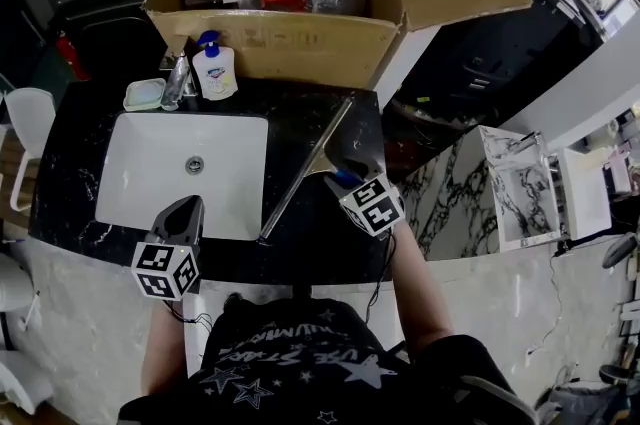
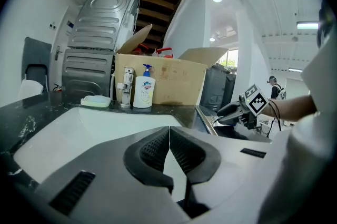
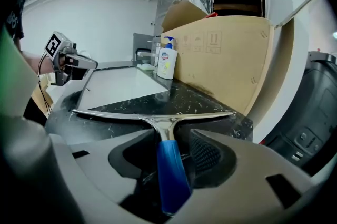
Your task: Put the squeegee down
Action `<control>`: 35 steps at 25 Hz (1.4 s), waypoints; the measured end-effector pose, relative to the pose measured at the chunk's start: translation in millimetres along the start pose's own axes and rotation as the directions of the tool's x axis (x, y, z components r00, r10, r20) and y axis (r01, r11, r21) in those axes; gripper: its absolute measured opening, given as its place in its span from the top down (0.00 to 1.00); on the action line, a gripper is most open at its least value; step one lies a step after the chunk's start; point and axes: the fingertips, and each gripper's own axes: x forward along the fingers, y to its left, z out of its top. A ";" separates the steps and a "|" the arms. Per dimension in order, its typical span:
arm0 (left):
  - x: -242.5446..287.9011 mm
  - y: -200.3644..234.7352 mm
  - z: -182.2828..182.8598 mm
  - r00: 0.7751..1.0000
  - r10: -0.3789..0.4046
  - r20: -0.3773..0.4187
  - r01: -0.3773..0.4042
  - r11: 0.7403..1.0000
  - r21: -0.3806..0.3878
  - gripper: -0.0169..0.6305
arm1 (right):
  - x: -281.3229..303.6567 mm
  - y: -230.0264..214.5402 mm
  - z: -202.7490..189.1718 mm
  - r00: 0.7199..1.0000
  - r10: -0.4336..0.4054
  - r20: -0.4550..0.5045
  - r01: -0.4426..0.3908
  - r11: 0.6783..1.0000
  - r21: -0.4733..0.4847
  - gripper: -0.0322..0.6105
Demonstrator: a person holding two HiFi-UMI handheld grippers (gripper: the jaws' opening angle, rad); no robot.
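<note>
The squeegee [image 1: 305, 171] lies on the black marble counter [image 1: 320, 248] to the right of the sink, its long metal blade [image 3: 158, 115] flat on the stone. Its blue handle [image 3: 171, 175] points back between the jaws of my right gripper [image 3: 172, 136]. Those jaws stand wide, with a gap between each pad and the handle, so nothing is gripped. In the head view the right gripper [image 1: 342, 153] hovers low over the handle end. My left gripper [image 1: 186, 210] is over the front of the white sink [image 1: 140, 148], and its pads [image 2: 158, 146] are shut together on nothing.
A soap bottle [image 1: 215, 71], a faucet [image 1: 178, 78] and a soap dish [image 1: 144, 94] stand behind the sink. An open cardboard box [image 1: 290, 43] with bottles inside fills the back. The counter ends just right of the squeegee.
</note>
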 end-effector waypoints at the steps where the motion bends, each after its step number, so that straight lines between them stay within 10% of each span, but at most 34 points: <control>1: -1.2 1.7 0.6 1.000 -0.009 -0.001 0.009 1.000 0.004 0.94 | -2.5 -1.0 1.0 1.000 -0.014 -0.002 0.014 1.000 0.002 0.65; 17: -39.8 19.2 3.1 0.984 -0.178 0.022 0.177 0.983 0.042 0.94 | -66.9 47.7 23.7 0.961 -0.268 0.064 0.256 0.955 0.150 0.65; 35: -87.3 23.6 -13.6 0.901 -0.432 -0.036 0.434 0.895 0.106 0.94 | -117.9 152.3 54.1 0.844 -0.516 0.145 0.379 0.766 0.519 0.87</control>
